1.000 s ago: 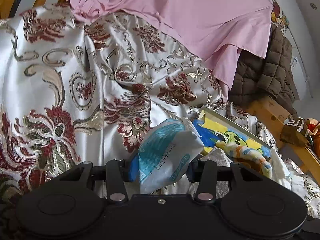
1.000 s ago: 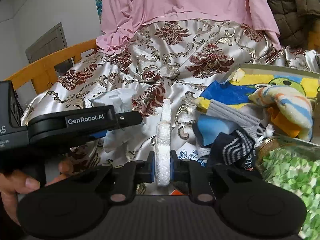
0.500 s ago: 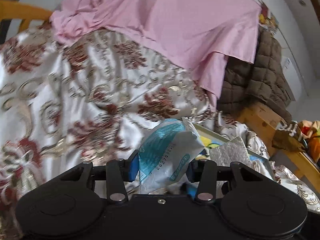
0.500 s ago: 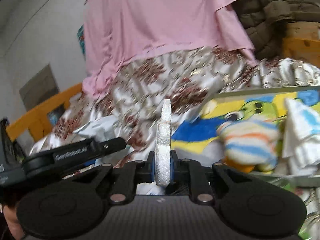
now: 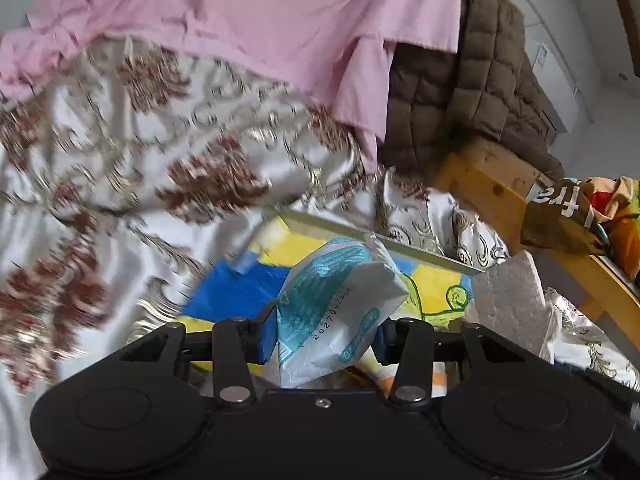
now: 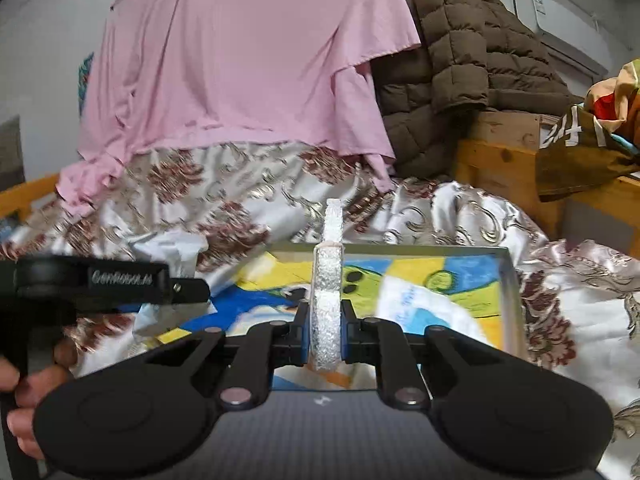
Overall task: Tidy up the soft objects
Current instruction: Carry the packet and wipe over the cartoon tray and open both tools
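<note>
My left gripper [image 5: 326,340] is shut on a soft white and teal packet [image 5: 340,292], which sticks up and forward between the pads. Below it lies a shallow tray [image 5: 420,254] with a yellow, blue and green cartoon picture on its floor. My right gripper [image 6: 327,336] is shut on a thin white foam piece [image 6: 328,276], seen edge-on and upright over the tray [image 6: 511,300]. The same foam piece [image 5: 508,300] shows at the right of the left wrist view. One black finger [image 6: 188,292] of the left gripper reaches in from the left, held by a hand [image 6: 32,392].
The tray rests on a silvery bedspread [image 6: 224,208] with dark red flowers. Behind it hang a pink cloth [image 6: 240,72] and a brown quilted jacket [image 6: 460,60]. A wooden frame [image 6: 508,164] with a brown bag [image 6: 576,152] stands at the right.
Both grippers have moved up and toward the tray, which now fills the foreground of both views. Each still holds the same thing. The socks and jar seen earlier are out of view.
</note>
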Available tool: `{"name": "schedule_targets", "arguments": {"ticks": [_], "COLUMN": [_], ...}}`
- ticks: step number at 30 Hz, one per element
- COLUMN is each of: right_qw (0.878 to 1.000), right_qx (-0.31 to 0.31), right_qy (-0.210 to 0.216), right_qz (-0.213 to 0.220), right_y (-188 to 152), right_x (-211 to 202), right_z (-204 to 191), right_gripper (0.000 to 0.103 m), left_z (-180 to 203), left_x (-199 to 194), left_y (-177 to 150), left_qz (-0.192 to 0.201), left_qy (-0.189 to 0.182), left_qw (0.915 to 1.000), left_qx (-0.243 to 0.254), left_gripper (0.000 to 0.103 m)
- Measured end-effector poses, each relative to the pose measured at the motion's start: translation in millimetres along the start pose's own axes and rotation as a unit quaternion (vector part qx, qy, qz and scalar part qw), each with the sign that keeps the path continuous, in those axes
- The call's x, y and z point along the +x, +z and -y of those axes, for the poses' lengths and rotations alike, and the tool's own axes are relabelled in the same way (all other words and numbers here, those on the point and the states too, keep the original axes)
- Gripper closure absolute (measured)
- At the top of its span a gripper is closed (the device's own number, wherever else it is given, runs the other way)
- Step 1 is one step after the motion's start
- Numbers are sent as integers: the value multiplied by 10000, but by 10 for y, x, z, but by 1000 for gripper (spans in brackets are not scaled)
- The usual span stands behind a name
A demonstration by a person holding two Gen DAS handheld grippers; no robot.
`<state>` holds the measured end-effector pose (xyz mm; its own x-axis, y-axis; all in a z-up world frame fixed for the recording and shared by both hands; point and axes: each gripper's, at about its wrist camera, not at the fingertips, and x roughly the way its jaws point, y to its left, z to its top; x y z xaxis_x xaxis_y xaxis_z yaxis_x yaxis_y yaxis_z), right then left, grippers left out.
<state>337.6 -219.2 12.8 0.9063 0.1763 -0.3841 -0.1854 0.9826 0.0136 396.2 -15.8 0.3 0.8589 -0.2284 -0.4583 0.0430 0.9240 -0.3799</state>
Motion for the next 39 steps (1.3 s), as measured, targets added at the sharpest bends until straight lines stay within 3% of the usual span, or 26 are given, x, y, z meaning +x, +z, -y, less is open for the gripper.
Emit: {"name": "schedule_targets", "arguments": {"ticks": [8,13,18,26,32,37,39], "right_qw": [9995,9992,9988,9986,9988,9991,9993], "right_qx": [-125,-273,-219,-141,-68,-36,-9], "right_qy": [17,103,308,405,412,381,357], "right_qz": [-303,-280,-320,-312,-264,-179,-105], "right_y": [-108,-122,-110,-83,-45,8,38], "right_x": [195,198,197,167,121,39,-20], "right_z": [18,-38,-45,-43,-2,34,48], "right_gripper": [87,85,69,56,44,37,32], "left_z": [28,18,-12,-23,-17,19,31], "left_x": [417,551,561,493,432,375,339], "left_y": [9,3,-1,4,26,58,68], "left_qz": [-508,-713,-819,-831,-831,-823,-816], "left_qy": [251,419,373,360,357,424,432], "left_qw": [9984,9965,9954,9954,9953,9953,9953], "left_qx": [-45,-101,-340,-326,-334,-272,-278], "left_gripper": [56,55,53,49,36,33,27]}}
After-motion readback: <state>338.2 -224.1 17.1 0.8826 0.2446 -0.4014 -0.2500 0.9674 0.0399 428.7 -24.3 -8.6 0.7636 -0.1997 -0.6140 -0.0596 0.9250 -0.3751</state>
